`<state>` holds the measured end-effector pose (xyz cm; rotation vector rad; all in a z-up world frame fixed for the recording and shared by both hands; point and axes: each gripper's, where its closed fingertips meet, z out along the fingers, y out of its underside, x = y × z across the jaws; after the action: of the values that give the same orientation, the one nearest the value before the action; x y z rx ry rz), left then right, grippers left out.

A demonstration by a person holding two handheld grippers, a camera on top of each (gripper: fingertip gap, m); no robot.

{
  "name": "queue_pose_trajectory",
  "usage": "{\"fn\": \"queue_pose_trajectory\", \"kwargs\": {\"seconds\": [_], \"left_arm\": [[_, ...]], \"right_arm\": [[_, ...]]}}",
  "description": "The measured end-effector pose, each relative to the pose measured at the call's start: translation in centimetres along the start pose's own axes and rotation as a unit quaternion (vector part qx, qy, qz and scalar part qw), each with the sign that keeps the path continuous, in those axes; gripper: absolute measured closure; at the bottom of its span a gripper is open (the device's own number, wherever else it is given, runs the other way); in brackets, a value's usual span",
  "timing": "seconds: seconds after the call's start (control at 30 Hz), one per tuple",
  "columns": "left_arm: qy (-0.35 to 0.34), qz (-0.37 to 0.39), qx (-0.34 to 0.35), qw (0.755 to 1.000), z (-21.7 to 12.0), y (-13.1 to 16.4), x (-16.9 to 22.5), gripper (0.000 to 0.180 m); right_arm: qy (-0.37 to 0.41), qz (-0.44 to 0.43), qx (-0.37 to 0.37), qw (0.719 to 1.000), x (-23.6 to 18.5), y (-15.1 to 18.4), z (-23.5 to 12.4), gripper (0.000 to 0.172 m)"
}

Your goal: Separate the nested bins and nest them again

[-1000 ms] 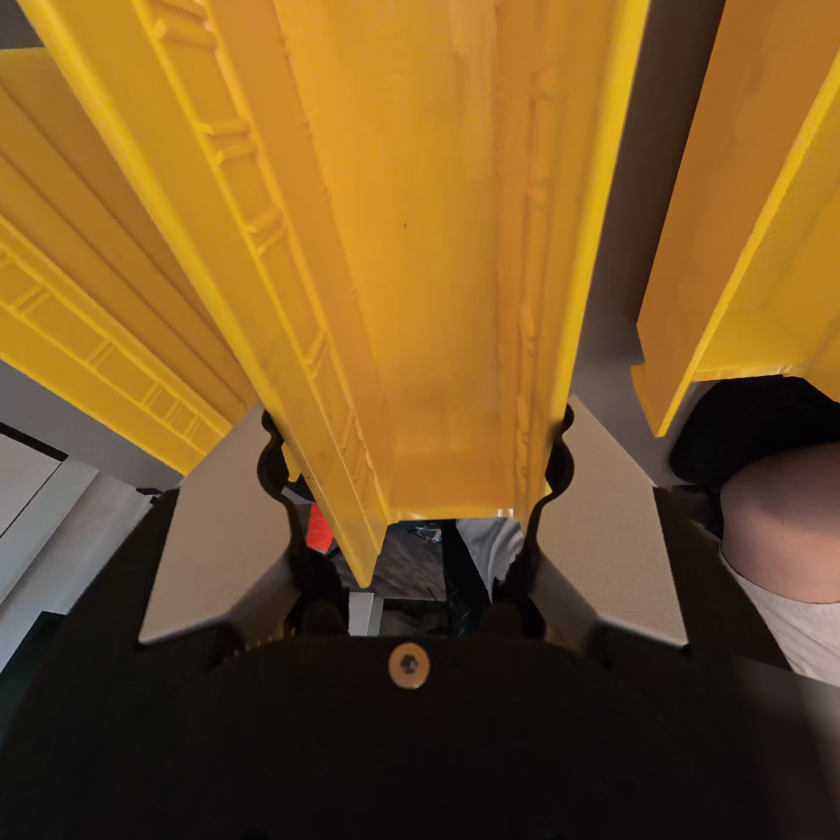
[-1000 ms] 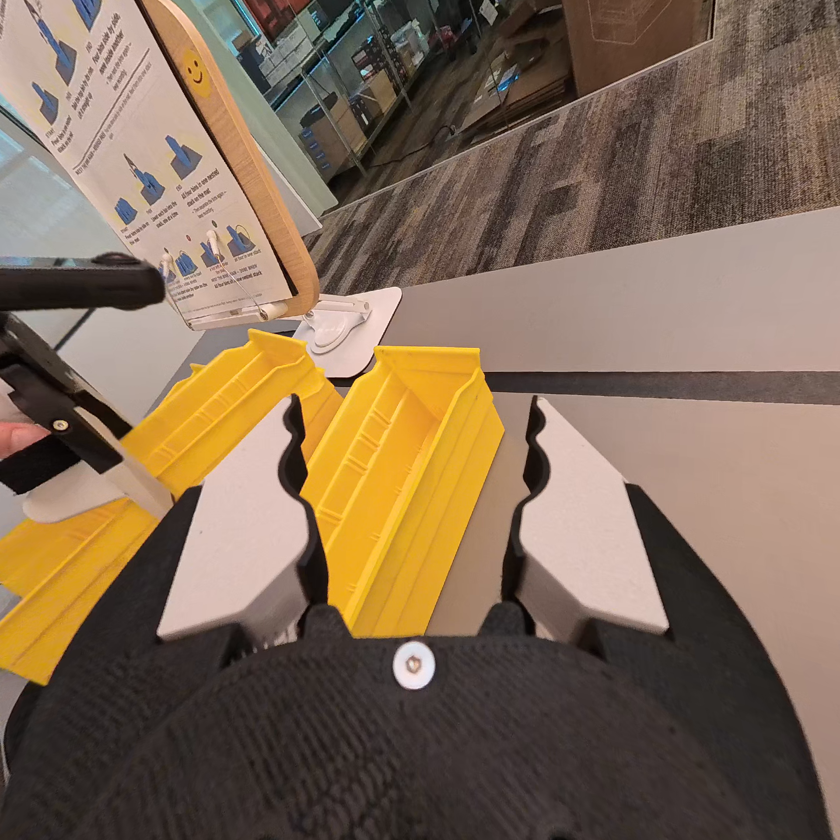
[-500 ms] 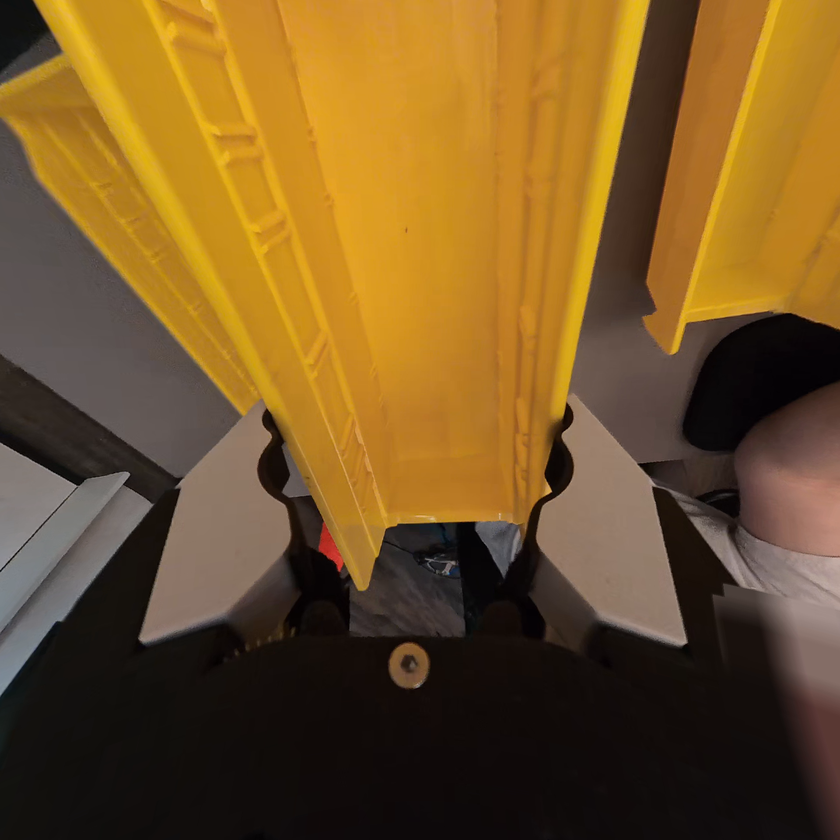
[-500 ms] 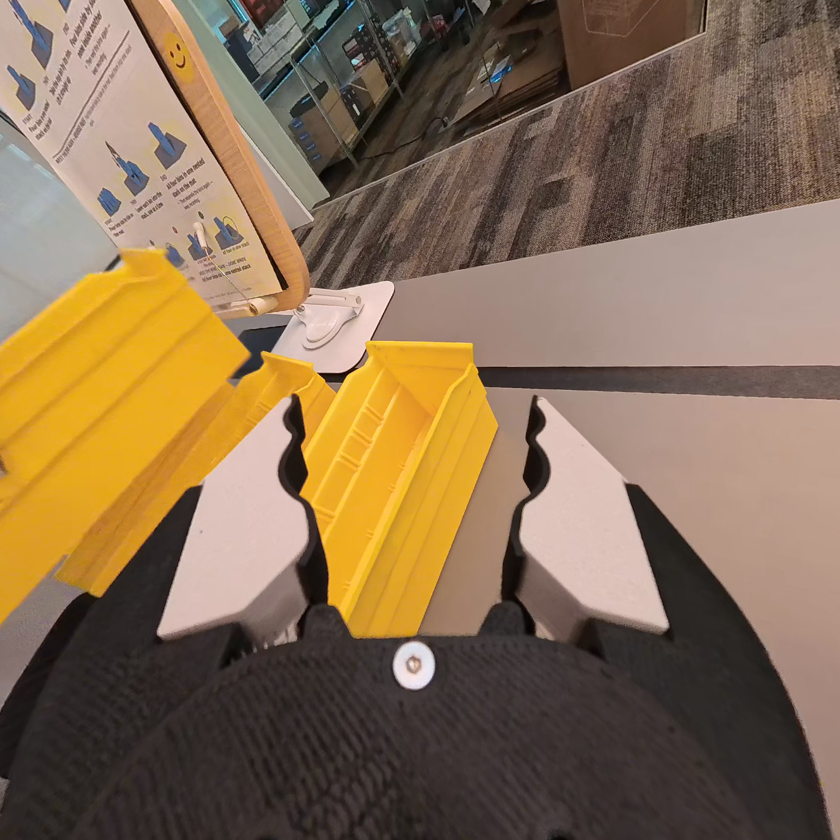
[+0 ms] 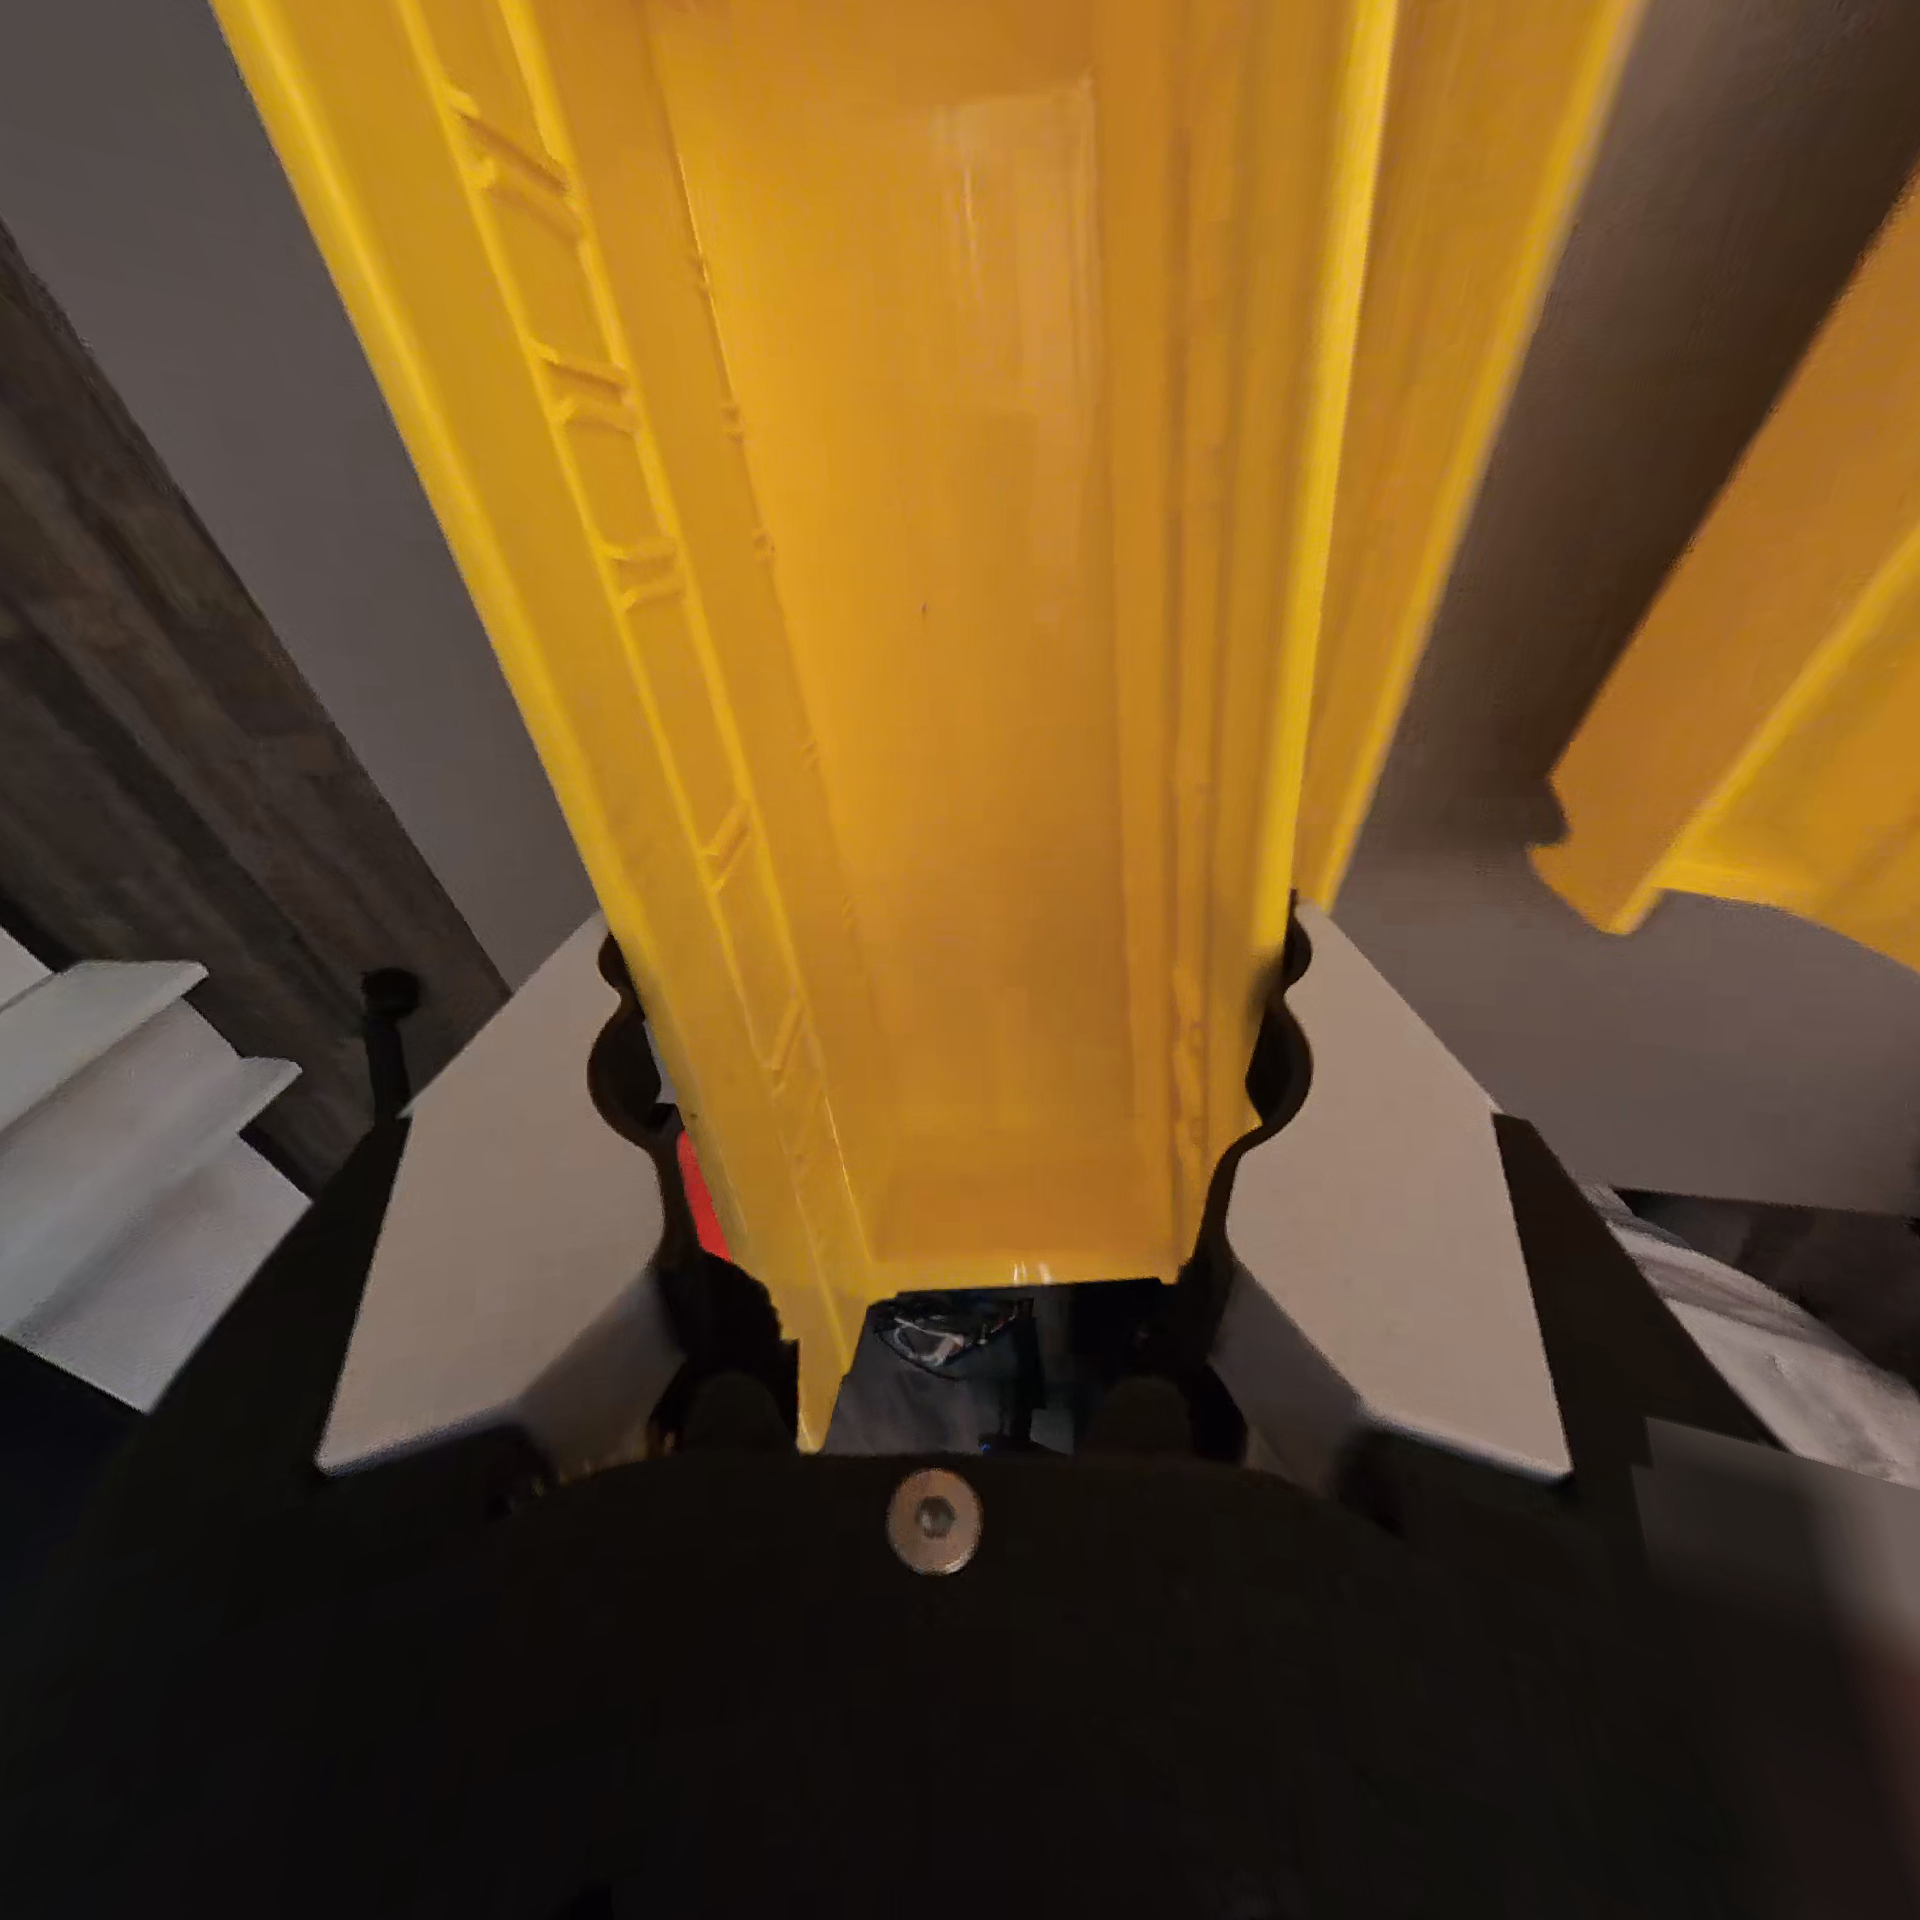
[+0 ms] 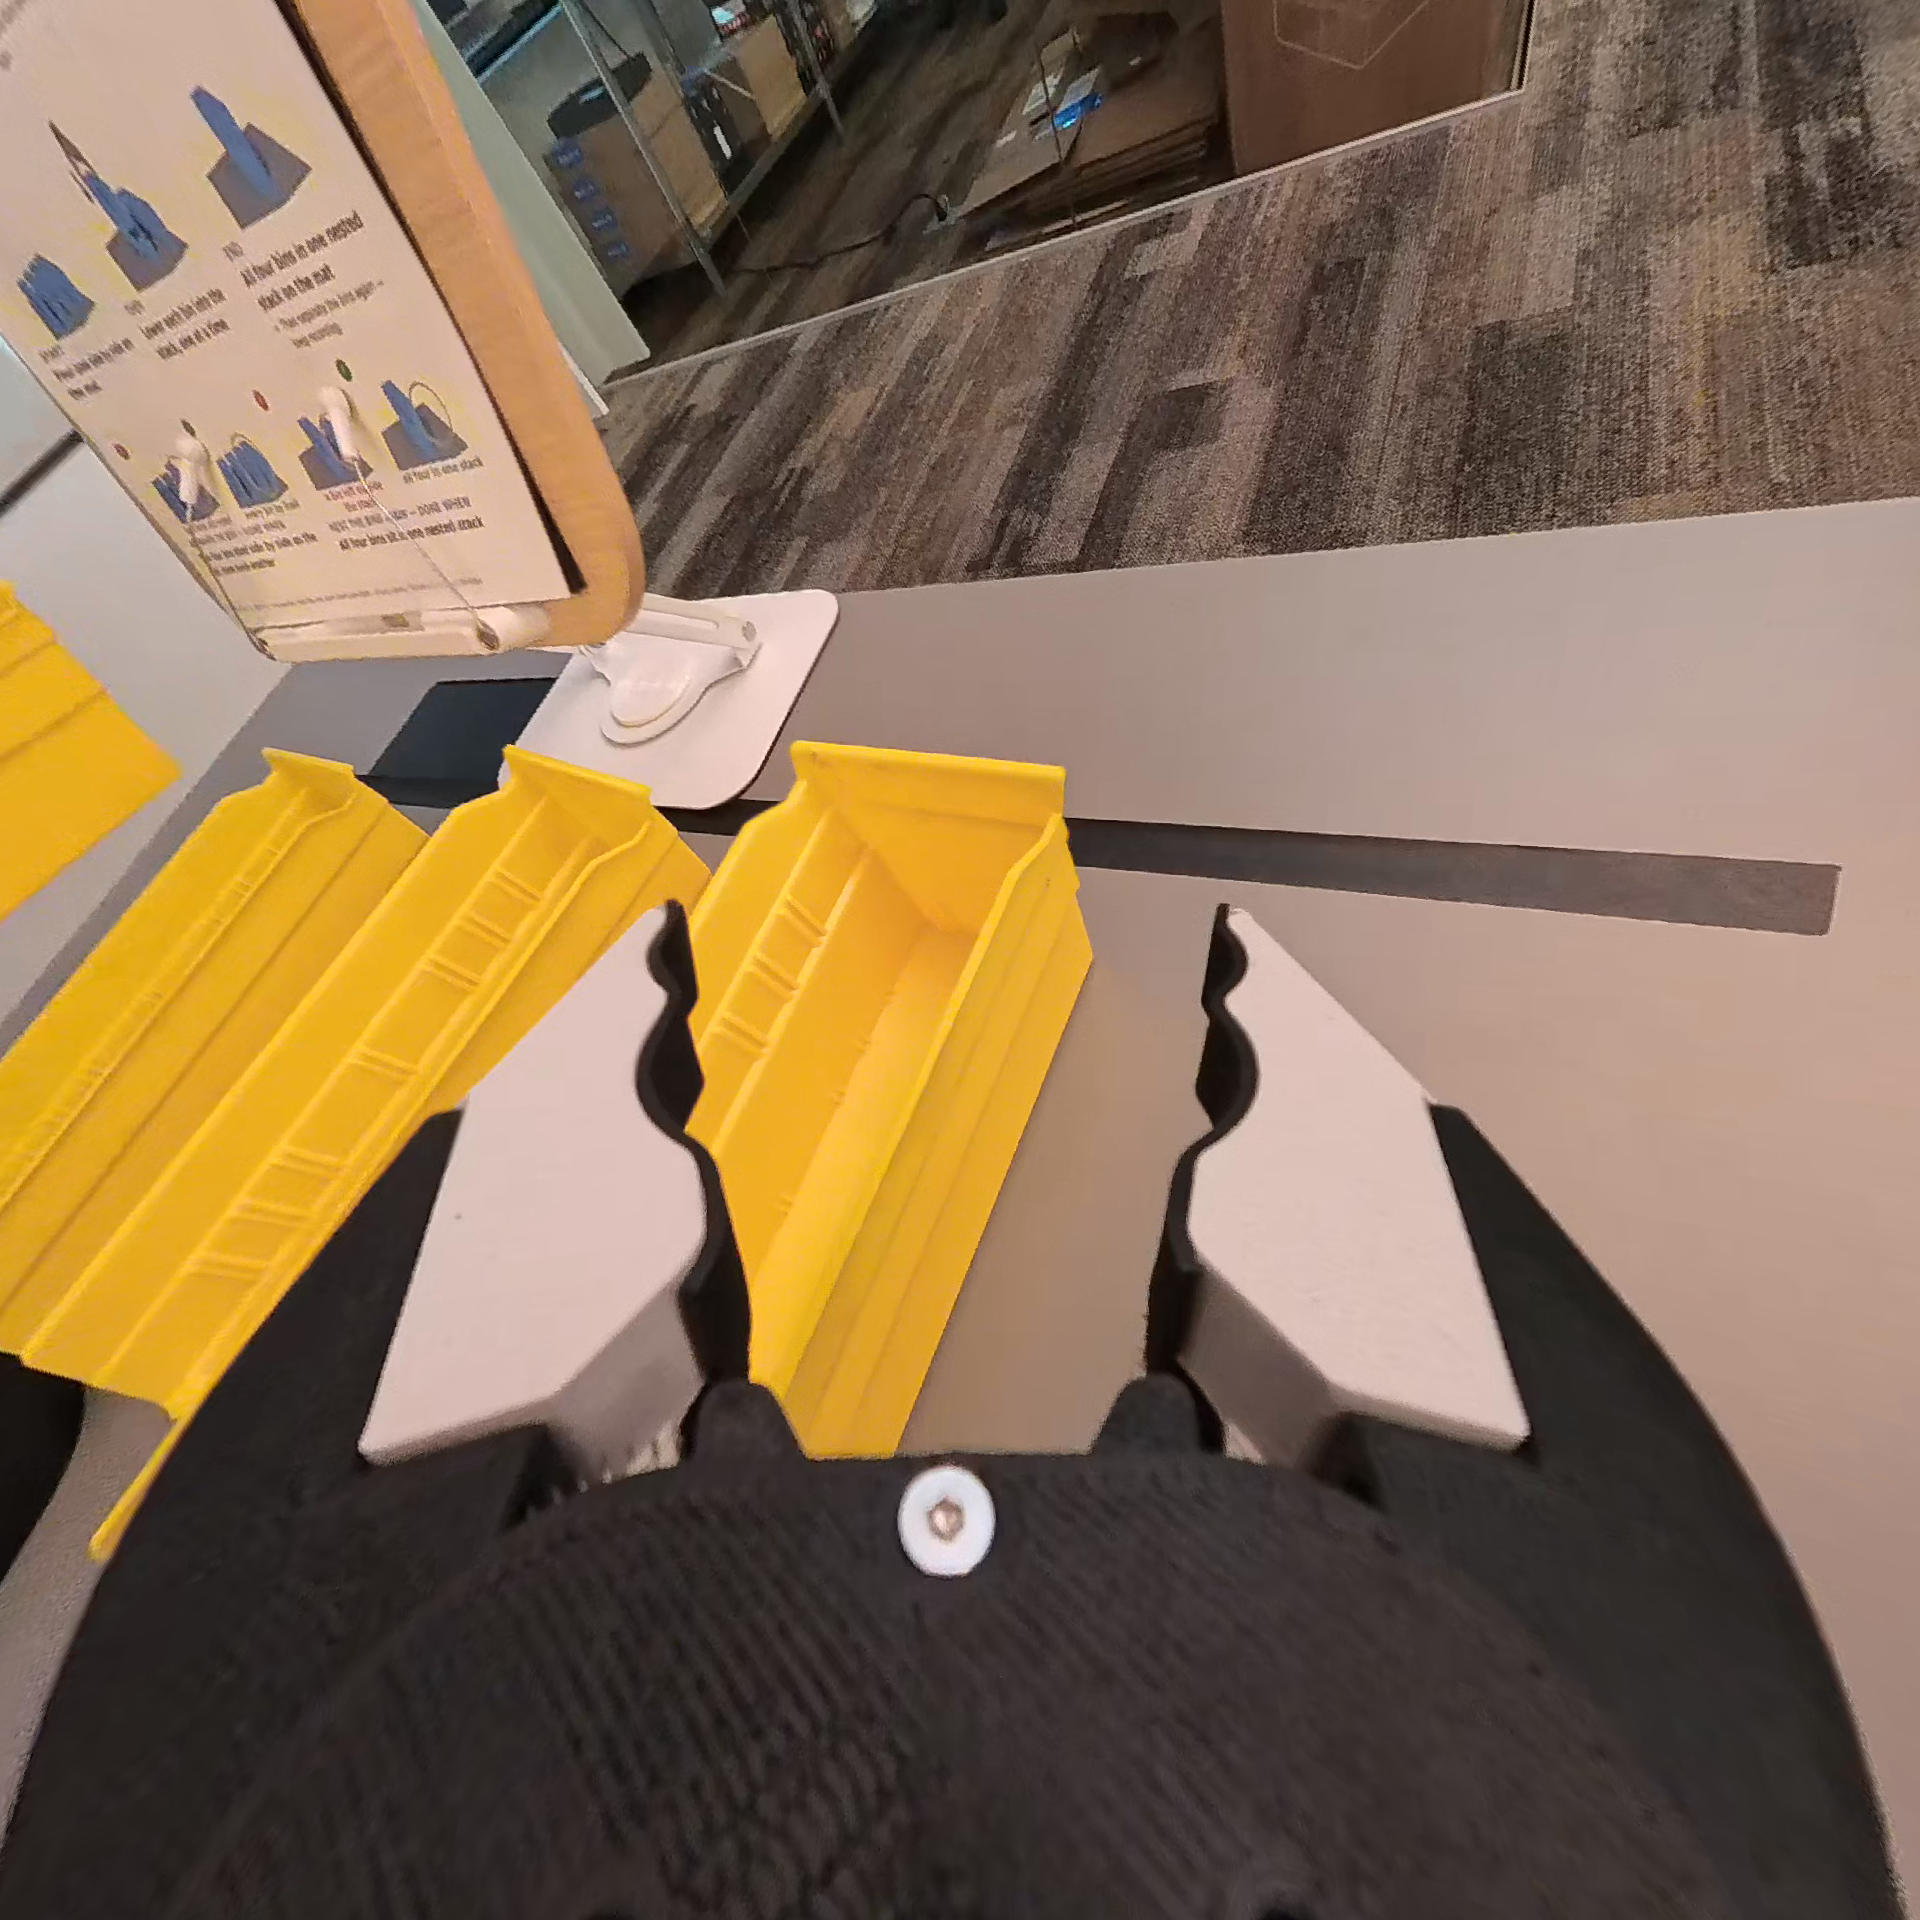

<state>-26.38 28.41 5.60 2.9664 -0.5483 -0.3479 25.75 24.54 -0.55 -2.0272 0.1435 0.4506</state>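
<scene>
Your left gripper [image 5: 940,1039] squeezes a yellow bin [image 5: 966,623] by both side walls; the bin points straight ahead. Your right gripper [image 6: 940,1039] is wide open and holds nothing. Three bins [image 6: 894,1039] lie side by side on the table [image 6: 1507,675], longways away from you.

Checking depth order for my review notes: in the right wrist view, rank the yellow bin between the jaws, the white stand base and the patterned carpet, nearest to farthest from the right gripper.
1. Yellow bin, between the open right gripper's jaws.
2. White stand base, behind the bin, left.
3. Patterned carpet, beyond the table's far edge.
</scene>
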Motion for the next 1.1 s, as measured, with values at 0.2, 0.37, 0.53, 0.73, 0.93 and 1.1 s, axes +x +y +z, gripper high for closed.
{"fn": "queue_pose_trajectory", "kwargs": {"seconds": [0.2,0.37,0.53,0.73,0.93,1.1], "left_arm": [[0.024,-0.046,-0.011,0.999,7.0,-0.8,-5.9,0.063],[0.031,-0.03,-0.002,0.999,12.1,-2.1,-8.7,0.063],[0.022,-0.004,-0.01,1.0,16.6,-2.1,-10.7,0.061],[0.069,-0.007,0.034,0.997,17.7,-2.7,-10.9,0.051],[0.067,0.003,0.13,0.989,13.6,-3.8,-11.4,0.06],[0.039,-0.049,0.341,0.938,4.6,-8.1,-13.0,0.077]], "right_arm": [[0.018,-0.019,-0.002,1.0,-0.3,-0.2,-0.1,0.073],[0.023,-0.026,-0.002,0.999,-0.5,-0.4,-0.1,0.073],[0.035,-0.039,-0.014,0.999,-0.3,0.0,0.5,0.073],[0.05,-0.057,-0.035,0.997,-0.1,0.8,1.4,0.073],[0.06,-0.065,-0.042,0.995,0.0,1.0,1.7,0.073],[0.074,-0.074,-0.043,0.994,0.3,0.8,1.5,0.072]]}}
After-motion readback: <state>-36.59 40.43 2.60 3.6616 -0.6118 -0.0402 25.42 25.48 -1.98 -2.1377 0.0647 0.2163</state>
